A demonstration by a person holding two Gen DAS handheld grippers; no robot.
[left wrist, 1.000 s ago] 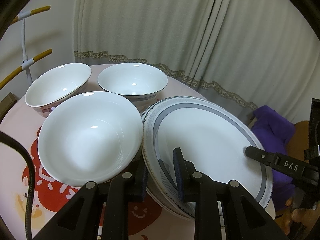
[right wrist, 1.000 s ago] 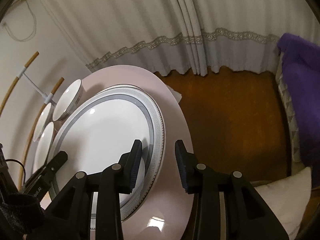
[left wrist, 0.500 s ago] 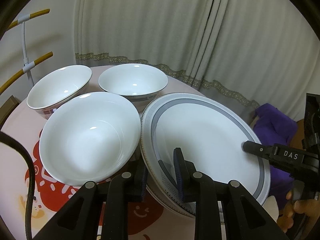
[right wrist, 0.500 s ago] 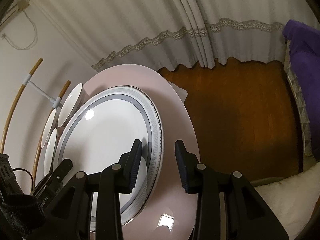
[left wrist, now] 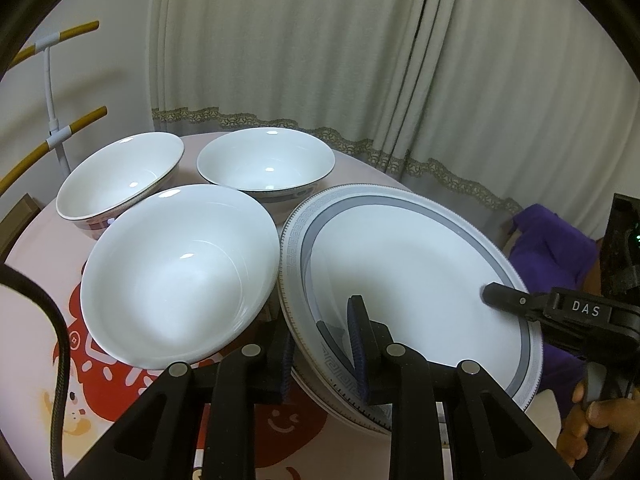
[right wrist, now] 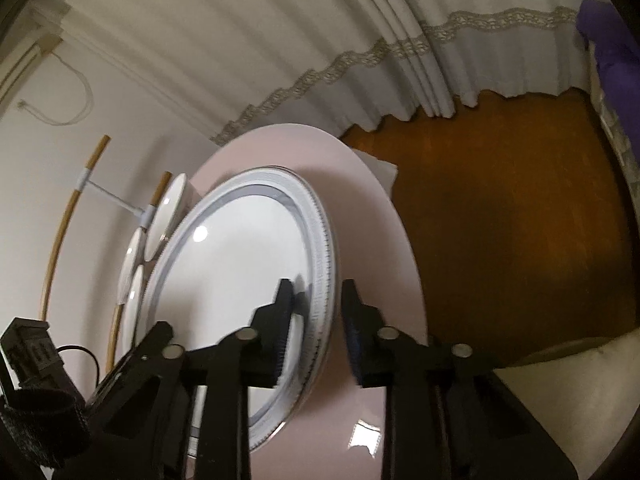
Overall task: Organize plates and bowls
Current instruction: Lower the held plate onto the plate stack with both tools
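A stack of white plates [left wrist: 400,264] with grey patterned rims lies on the right of the round pink table [left wrist: 36,272]. My left gripper [left wrist: 318,320] is shut on its near rim, one finger on top and one underneath. My right gripper [left wrist: 496,298] has its jaws closing on the opposite rim [right wrist: 320,280]. In the right wrist view the right gripper [right wrist: 318,286] has one pad on the plate face and the other under the edge. Left of the plates stand a plain white bowl [left wrist: 176,272], a red-patterned bowl [left wrist: 120,176] and a grey-banded bowl [left wrist: 266,168].
A pale curtain [left wrist: 320,60] hangs behind the table. A white and bamboo rack [left wrist: 52,92] stands at the left. A purple cloth [left wrist: 552,248] and a person's hand [left wrist: 600,416] are at the right. Wooden floor [right wrist: 500,220] and a cushion [right wrist: 560,380] lie past the table edge.
The right gripper's jaws have narrowed onto the plate rim and that gripper has rolled, which tilts its view. The left gripper and the bowls have stayed put.
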